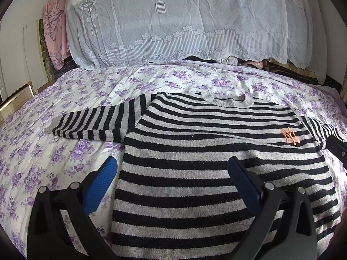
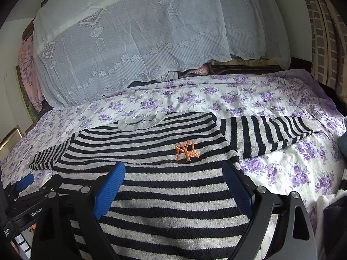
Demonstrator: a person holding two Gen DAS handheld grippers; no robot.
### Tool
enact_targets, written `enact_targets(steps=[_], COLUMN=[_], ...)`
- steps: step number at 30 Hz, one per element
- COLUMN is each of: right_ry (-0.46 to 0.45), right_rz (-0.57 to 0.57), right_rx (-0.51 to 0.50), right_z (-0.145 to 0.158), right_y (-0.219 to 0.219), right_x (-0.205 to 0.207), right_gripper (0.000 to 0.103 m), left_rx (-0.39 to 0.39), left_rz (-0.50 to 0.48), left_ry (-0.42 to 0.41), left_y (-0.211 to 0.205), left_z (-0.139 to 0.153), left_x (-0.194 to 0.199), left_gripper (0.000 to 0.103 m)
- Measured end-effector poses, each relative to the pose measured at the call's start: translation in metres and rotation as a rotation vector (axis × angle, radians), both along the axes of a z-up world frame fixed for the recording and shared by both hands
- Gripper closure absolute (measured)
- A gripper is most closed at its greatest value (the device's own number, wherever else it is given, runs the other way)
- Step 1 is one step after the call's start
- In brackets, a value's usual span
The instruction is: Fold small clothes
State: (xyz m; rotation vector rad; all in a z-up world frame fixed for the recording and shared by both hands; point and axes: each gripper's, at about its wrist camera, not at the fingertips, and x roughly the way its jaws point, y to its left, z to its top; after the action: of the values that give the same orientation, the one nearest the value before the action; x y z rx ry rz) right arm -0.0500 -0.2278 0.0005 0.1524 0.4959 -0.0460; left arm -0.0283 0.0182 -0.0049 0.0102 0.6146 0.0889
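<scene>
A small black-and-grey striped sweater (image 1: 216,143) (image 2: 164,186) with an orange embroidered logo (image 1: 289,135) (image 2: 186,150) lies flat, front up, on a floral bedsheet (image 1: 54,151) (image 2: 292,169). Both sleeves are spread out sideways, the left sleeve (image 1: 91,123) and the right sleeve (image 2: 266,132). My left gripper (image 1: 173,169) hovers open over the sweater's left edge, one blue pad over the sheet, the other over the body. My right gripper (image 2: 174,175) hovers open over the sweater's chest below the logo. Neither holds anything. The left gripper (image 2: 25,183) also shows at the right wrist view's left edge.
A big pile under a white lace cover (image 1: 173,21) (image 2: 141,39) fills the back of the bed. Pink floral fabric (image 1: 54,32) hangs at the far left. A brick-patterned curtain (image 2: 325,32) is at the right. Pale cloth (image 2: 323,214) lies at the right edge.
</scene>
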Motion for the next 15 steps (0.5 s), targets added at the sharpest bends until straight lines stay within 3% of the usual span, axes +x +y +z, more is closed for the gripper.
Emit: enact_targets(steps=[10,15], right_ry=[0.037,0.088], right_rz=[-0.023,-0.043], right_rx=[0.019,0.082], right_z=[-0.01,-0.021], right_y=[-0.006,-0.018], right_x=[0.009,0.021], right_gripper=[0.011,0.011], left_rx=[-0.004,-0.034], left_rz=[0.009,0.015], left_ry=[0.038,0.109], left_y=[0.004,0.011], left_z=[-0.009,-0.022], left_x=[0.009,0.024], left_gripper=[0.004,0.004])
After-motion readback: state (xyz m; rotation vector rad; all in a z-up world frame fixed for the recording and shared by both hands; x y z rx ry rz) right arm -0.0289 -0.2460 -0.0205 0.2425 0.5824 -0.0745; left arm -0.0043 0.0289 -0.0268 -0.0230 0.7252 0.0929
